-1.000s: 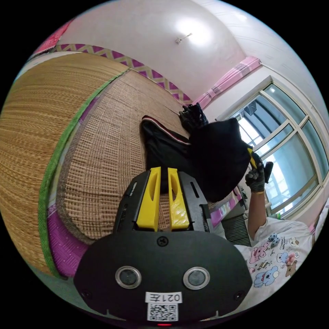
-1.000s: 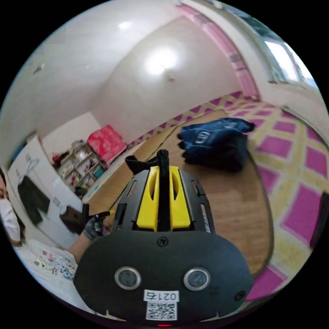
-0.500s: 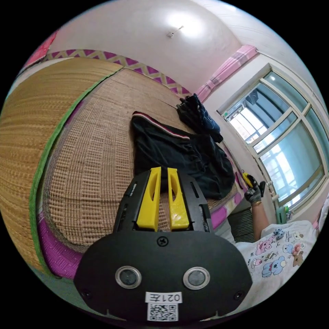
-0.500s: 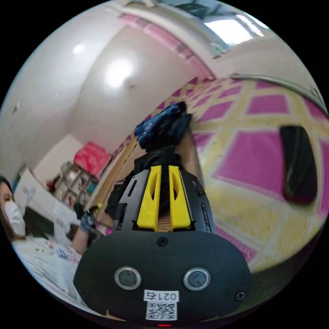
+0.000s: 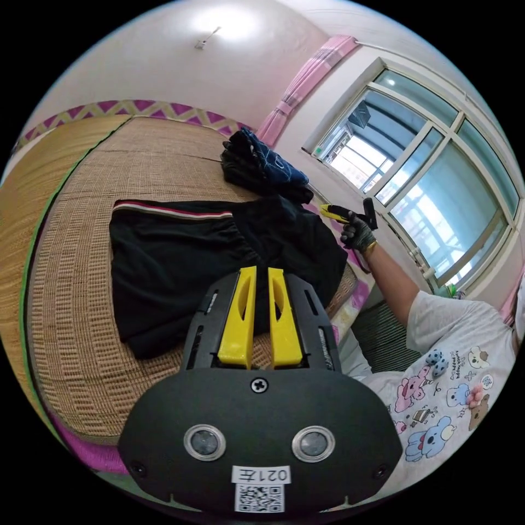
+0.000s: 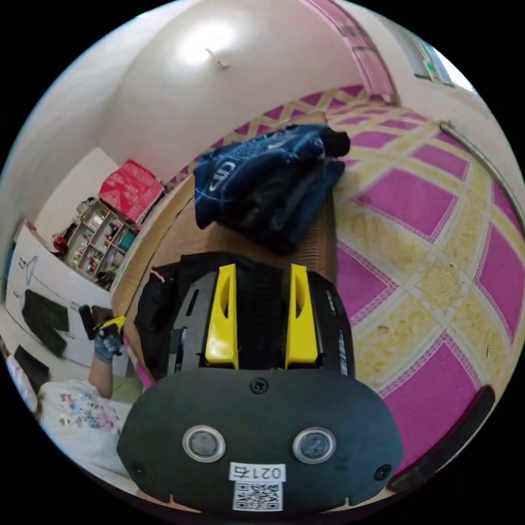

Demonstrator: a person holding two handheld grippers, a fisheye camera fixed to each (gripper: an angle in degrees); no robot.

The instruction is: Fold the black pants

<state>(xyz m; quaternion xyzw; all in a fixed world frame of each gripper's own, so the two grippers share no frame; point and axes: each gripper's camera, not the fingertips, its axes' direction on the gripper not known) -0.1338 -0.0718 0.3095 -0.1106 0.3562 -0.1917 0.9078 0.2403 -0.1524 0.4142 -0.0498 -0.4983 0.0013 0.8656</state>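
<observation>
The black pants [image 5: 180, 257] lie folded and flat on the woven mat [image 5: 82, 306], their red-and-white striped waistband along the far edge. My left gripper [image 5: 261, 273] hovers over their near edge, jaws together with nothing between them. In the left gripper view a gloved hand [image 5: 358, 235] holds the right gripper [image 5: 342, 213] just past the pants' far corner. In its own view the right gripper [image 6: 258, 270] stands open above the black pants [image 6: 156, 306], jaws wide apart and free of cloth. The left gripper [image 6: 106, 328] shows small at the left there.
A stack of folded dark blue and black clothes [image 5: 262, 167] [image 6: 268, 175] sits on the mat beyond the pants. A pink and yellow patterned cover [image 6: 415, 229] lies beside the mat. A window [image 5: 415, 180] is at the right. The person's white printed shirt [image 5: 437, 377] is near.
The right gripper held the pants' end up in the air, carried it down over the rest, then opened and let go. The pants now lie folded flat. Both cameras have swung.
</observation>
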